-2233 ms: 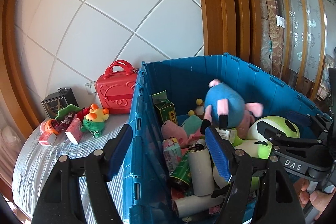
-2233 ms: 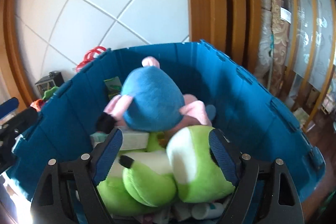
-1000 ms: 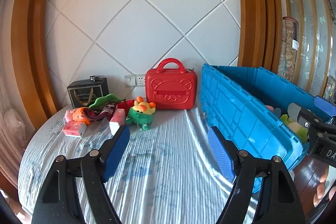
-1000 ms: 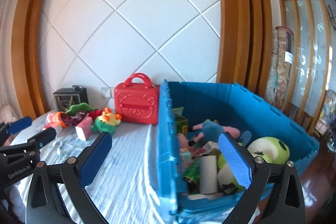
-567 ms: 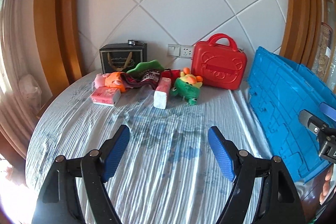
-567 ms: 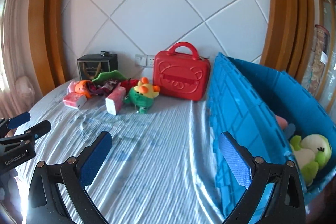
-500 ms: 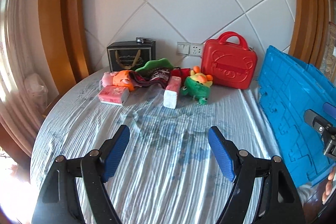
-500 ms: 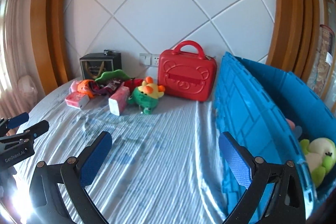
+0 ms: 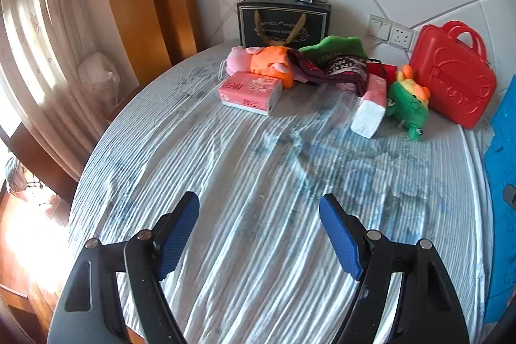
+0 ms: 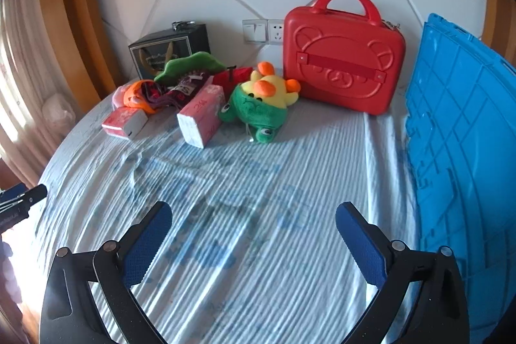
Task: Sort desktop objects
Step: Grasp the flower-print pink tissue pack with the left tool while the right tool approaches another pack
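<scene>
A heap of objects lies at the table's far side: a green and yellow plush toy [image 10: 261, 105], two pink tissue packs [image 10: 201, 113] [image 10: 124, 120], a pink and orange plush [image 9: 258, 63], a dark sock [image 9: 342, 71] and a green plush [image 9: 332, 45]. A blue crate [image 10: 461, 150] stands at the right. My left gripper [image 9: 259, 215] is open and empty over the tablecloth, well short of the heap. My right gripper [image 10: 253, 224] is open and empty, nearer the crate.
A red bear-face case [image 10: 343, 54] leans against the wall beside the crate. A black gift box [image 9: 283, 21] stands behind the heap. The round table [image 9: 258, 176] has a striped blue and white cloth; its edge drops off at the left toward a curtain.
Both grippers swung left, away from the blue crate's inside, and now face the heap on the table. Both stayed open and empty.
</scene>
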`<state>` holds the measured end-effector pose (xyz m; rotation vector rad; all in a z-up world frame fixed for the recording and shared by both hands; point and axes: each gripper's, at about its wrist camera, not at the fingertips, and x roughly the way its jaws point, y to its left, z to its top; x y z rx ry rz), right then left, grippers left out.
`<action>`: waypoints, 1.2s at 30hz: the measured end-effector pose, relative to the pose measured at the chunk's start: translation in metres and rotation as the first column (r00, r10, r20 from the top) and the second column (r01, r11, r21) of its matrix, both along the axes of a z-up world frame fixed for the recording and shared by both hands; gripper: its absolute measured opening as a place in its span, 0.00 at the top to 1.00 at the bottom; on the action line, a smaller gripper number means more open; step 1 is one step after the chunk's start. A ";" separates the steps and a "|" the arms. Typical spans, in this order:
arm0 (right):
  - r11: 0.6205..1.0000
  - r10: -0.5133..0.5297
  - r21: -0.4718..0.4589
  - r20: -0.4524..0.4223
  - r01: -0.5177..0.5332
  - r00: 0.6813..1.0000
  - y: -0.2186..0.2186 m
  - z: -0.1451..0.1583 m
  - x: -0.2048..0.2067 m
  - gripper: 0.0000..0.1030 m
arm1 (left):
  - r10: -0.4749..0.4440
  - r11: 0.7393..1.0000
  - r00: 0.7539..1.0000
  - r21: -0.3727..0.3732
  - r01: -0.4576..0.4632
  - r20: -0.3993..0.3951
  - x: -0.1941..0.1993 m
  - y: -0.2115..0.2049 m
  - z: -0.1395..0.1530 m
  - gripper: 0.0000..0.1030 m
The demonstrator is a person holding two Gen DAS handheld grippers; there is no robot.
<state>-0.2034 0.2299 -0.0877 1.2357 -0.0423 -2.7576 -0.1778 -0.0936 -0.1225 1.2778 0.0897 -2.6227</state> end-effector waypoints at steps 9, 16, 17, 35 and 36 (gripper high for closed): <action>0.999 -0.036 0.019 0.076 0.034 0.997 -0.047 -0.030 -0.061 0.00 | -0.061 0.997 0.997 0.048 0.059 0.042 -0.113 -0.062 -0.034 0.25; 0.993 -0.117 0.035 0.095 0.114 0.989 -0.089 -0.057 -0.129 0.00 | -0.129 0.991 0.990 0.028 0.128 0.062 -0.251 -0.071 -0.094 0.25; 0.992 -0.129 0.026 0.105 0.127 0.986 -0.093 -0.062 -0.138 0.00 | -0.130 0.991 0.988 0.023 0.129 0.081 -0.266 -0.072 -0.105 0.25; 0.993 -0.113 0.011 0.213 0.113 0.971 -0.168 -0.124 -0.252 0.00 | 0.060 0.998 0.987 0.020 -0.064 0.152 -0.250 -0.230 -0.109 0.22; 0.993 -0.113 0.010 0.216 0.114 0.970 -0.167 -0.125 -0.252 0.00 | 0.050 0.998 0.990 0.037 -0.055 0.132 -0.253 -0.227 -0.100 0.22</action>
